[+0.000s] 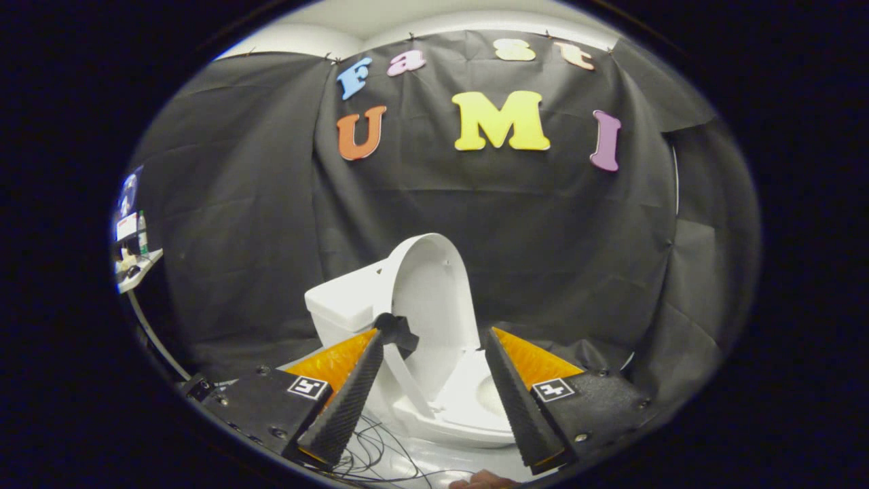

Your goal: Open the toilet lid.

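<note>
A small white toilet (pixel 441 421) stands against the black cloth wall, just ahead of my fingers. Its lid (pixel 434 292) is raised upright and leans back beside the tank (pixel 343 309), inner face toward me. The bowl and seat (pixel 475 401) lie uncovered below it. My gripper (pixel 441 333) is open, its fingers spread wide on either side of the lid's lower part. The left fingertip (pixel 380 346) is next to a dark tab (pixel 400 333) on the lid's edge; whether it touches, I cannot tell. Nothing is pressed between the fingers.
Thin black cables (pixel 380 451) lie on the pale floor in front of the toilet. A shelf with small items (pixel 132 261) sits far off to the left. Part of a hand (pixel 483 481) shows under the gripper.
</note>
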`<state>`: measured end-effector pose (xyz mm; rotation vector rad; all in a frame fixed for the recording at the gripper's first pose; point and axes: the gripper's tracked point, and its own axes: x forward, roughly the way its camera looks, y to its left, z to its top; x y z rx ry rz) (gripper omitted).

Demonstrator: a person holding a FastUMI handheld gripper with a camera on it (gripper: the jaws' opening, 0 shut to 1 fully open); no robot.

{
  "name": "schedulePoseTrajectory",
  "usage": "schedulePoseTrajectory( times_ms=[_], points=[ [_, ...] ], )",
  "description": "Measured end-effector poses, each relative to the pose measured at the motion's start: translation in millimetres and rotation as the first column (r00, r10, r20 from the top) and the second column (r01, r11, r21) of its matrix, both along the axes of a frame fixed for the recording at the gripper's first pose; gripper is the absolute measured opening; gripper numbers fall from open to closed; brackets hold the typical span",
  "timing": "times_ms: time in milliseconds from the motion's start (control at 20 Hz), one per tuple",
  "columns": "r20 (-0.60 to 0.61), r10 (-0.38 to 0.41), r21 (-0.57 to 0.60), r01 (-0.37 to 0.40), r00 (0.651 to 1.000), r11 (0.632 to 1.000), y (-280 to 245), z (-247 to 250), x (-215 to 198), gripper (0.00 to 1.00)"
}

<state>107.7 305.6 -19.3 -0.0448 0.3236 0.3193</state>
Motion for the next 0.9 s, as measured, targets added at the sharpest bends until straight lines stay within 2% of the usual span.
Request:
schedulePoseTrajectory(
  times_ms=[150,250,500,700,900],
  points=[
    [0.137,-0.044,-0.003,0.045,0.990,0.999,-51.5,12.3,-13.9,0.97],
    [0.126,-0.059,0.011,0.058,0.990,0.998,-71.6,1.9,-23.7,1.00],
    [0.147,-0.078,0.100,0.063,0.986,0.993,-115.3,21.3,-37.8,1.00],
    [0.168,-0.067,0.108,0.050,0.983,0.993,-145.0,18.2,-57.8,1.00],
    [0.162,-0.109,0.101,0.093,0.981,0.991,-186.1,-4.3,-74.0,1.00]
  ],
)
